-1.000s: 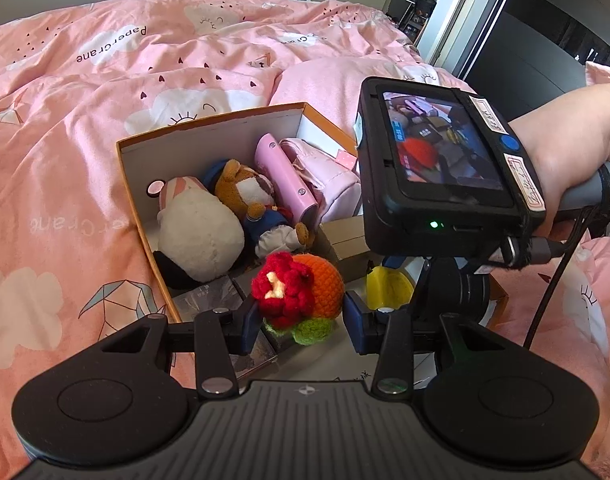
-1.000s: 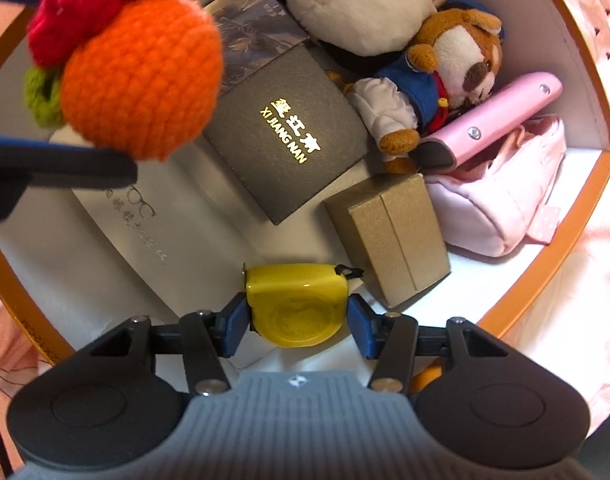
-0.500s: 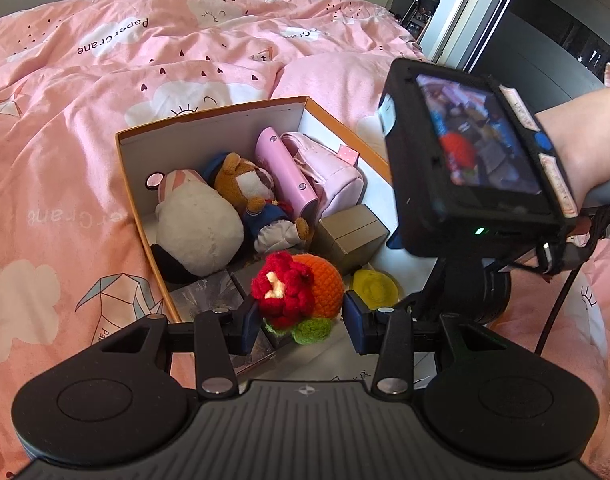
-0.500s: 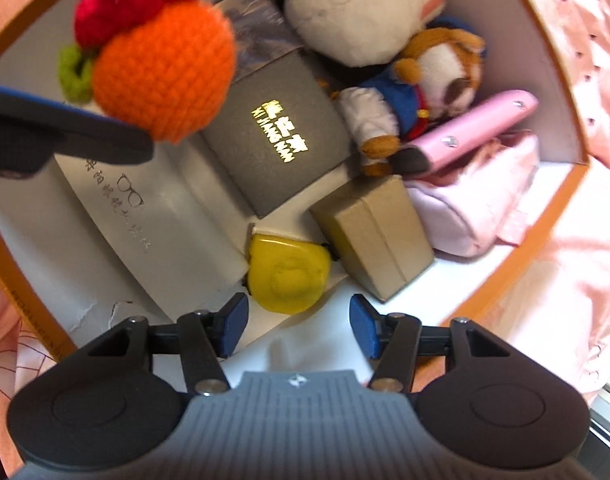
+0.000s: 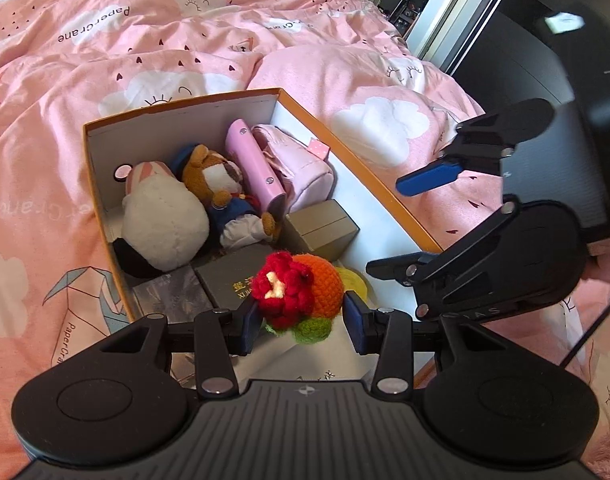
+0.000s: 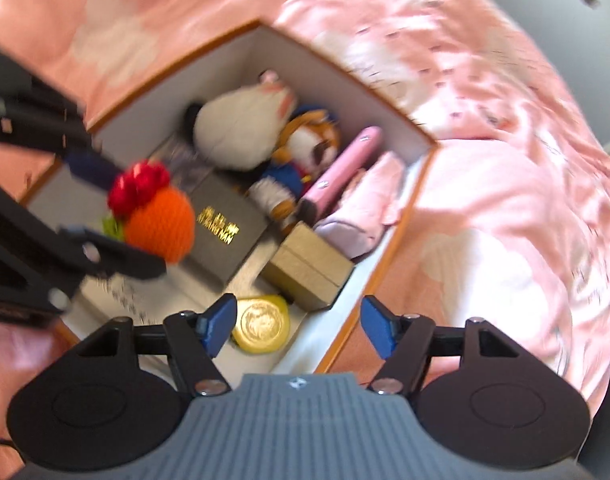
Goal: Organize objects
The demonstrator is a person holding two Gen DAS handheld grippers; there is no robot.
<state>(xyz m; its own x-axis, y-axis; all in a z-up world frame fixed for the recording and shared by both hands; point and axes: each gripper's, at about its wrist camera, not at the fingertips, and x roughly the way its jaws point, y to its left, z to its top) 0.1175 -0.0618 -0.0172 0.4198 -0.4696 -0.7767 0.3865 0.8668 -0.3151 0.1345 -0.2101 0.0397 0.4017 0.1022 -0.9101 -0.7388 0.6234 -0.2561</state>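
My left gripper (image 5: 301, 320) is shut on a crocheted orange ball with a red flower and green leaves (image 5: 301, 294), held above the near end of an orange-rimmed box (image 5: 185, 102) on the bed. That same toy (image 6: 157, 210) hangs at the left of the right wrist view. My right gripper (image 6: 299, 330) hovers above the box's near right edge, its jaws opening and nothing between them. A yellow round case (image 6: 261, 326) lies on the box floor below its left finger; in the left wrist view only its edge (image 5: 355, 278) peeks out behind the toy.
The box holds a white plush (image 5: 161, 224), a brown bear in blue (image 5: 225, 188), a pink case (image 5: 257, 168), a pink pouch (image 5: 301, 168), a tan small box (image 5: 321, 230) and a dark box with gold lettering (image 5: 229, 276). Pink bedding (image 5: 105, 52) surrounds it.
My right gripper let go of the yellow case, which now lies in the box, then opened wider, rose and swung right. The left gripper with the crocheted toy stayed put.
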